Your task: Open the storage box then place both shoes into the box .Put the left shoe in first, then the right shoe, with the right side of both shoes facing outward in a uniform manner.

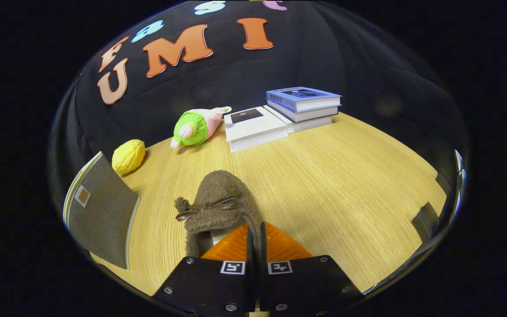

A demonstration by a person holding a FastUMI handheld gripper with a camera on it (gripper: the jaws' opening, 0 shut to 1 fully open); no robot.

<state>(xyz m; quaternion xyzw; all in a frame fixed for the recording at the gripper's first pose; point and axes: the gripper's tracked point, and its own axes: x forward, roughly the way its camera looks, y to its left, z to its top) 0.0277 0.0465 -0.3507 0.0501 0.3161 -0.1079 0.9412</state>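
Now gripper clenched on heel rim of brown slipper (bow on top); slipper mid-tabletop; books at far edge.

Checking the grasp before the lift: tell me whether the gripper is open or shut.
Shut on the slipper: the gripper has its fingers almost together, pinching the slipper's collar edge between them.

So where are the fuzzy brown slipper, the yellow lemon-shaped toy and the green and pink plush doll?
fuzzy brown slipper point(218, 193), gripper view, on its toe, ahead of the fingers
yellow lemon-shaped toy point(128, 156), gripper view, on its middle
green and pink plush doll point(194, 127), gripper view, on its green body
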